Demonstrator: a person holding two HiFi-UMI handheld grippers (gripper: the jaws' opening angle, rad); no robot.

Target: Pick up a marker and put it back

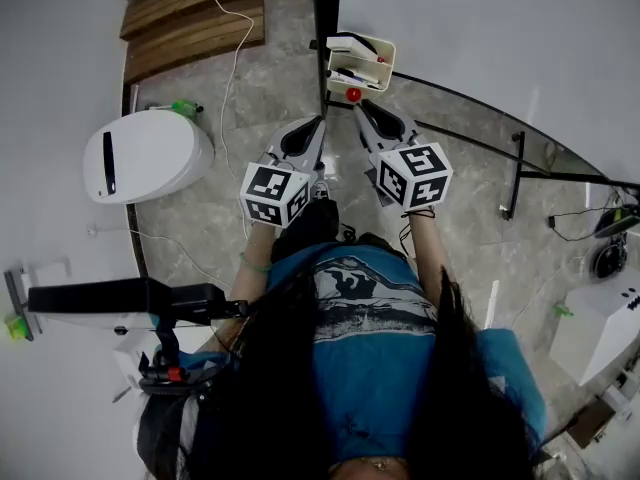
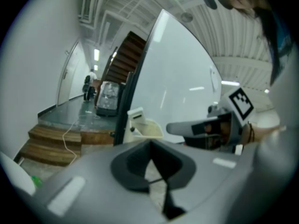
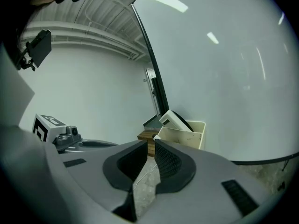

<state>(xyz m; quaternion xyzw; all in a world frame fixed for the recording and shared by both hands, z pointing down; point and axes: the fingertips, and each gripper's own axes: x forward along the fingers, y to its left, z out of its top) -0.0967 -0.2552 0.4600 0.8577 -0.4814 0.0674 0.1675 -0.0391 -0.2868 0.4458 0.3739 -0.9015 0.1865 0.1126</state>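
Whiteboard (image 1: pixel 480 28) fills the background, with a cream tray (image 1: pixel 390 68) hung on its edge just ahead of both claws. Left claw (image 1: pixel 318 123) and right claw (image 1: pixel 362 106) are each pressed together and empty. Markers (image 1: pixel 347 72) lie in the tray beside an eraser (image 1: pixel 352 45), just beyond the tips. Risk: entering with the jaws unopened would probably shove a marker aside or jolt the tray, and the crowding invites pinching the eraser instead.
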